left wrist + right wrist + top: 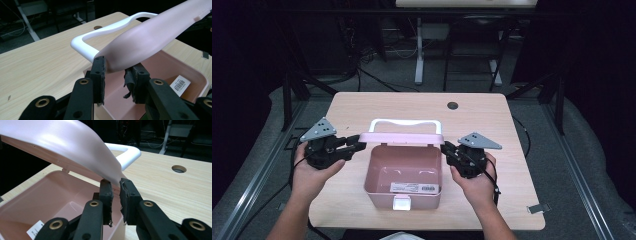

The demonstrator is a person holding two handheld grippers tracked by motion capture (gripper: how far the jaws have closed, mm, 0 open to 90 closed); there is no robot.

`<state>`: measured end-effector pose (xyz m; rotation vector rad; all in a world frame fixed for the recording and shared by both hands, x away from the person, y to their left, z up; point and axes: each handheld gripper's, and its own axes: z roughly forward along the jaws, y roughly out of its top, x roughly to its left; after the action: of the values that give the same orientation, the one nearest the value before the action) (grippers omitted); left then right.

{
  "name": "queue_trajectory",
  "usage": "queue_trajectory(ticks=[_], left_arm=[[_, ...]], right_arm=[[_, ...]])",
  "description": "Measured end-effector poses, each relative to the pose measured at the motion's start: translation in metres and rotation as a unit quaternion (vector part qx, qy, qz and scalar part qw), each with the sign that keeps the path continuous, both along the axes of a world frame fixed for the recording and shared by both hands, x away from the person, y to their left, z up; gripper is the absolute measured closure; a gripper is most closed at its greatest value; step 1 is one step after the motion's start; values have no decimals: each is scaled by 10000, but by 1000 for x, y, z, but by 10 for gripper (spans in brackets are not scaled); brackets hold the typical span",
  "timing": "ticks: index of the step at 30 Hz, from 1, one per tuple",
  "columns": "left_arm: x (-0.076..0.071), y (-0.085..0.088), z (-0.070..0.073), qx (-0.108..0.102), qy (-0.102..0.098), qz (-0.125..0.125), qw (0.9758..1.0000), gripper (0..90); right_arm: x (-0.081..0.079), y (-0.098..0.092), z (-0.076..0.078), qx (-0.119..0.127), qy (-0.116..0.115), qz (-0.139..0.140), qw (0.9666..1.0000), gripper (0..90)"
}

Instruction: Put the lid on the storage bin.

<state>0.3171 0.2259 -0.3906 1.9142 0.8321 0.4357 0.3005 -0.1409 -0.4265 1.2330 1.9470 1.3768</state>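
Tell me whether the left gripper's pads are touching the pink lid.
Touching. In the left gripper view, the lid sits between the left gripper pads, both pressed against its corner edge with no gap.

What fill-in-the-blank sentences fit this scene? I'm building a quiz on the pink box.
The pink box stands with its lid ____.
The lid's handle is ____ in colour.
Inside the box lies a label printed with a ____.
The left gripper and right gripper each hold a corner of the ____.

Missing words: raised; white; barcode; lid
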Motion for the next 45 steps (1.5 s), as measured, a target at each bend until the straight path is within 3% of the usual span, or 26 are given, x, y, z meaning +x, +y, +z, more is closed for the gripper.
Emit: queue_trajectory(ticks=[11,22,34,45], left_arm=[[3,0,2,9,-6,14,10000,708],[5,0,5,51,69,-2,10000,711],[-5,0,1,214,77,-73,9997,708],[-8,1,-2,171,106,-108,9997,708]], right_arm=[[-2,-12,5,114,82,84,9999,739],[-1,-35,13,297,-97,-124,9994,691],[3,-34,10,223,-101,-114,9996,658],[6,-33,8,230,-84,-113,9996,657]])
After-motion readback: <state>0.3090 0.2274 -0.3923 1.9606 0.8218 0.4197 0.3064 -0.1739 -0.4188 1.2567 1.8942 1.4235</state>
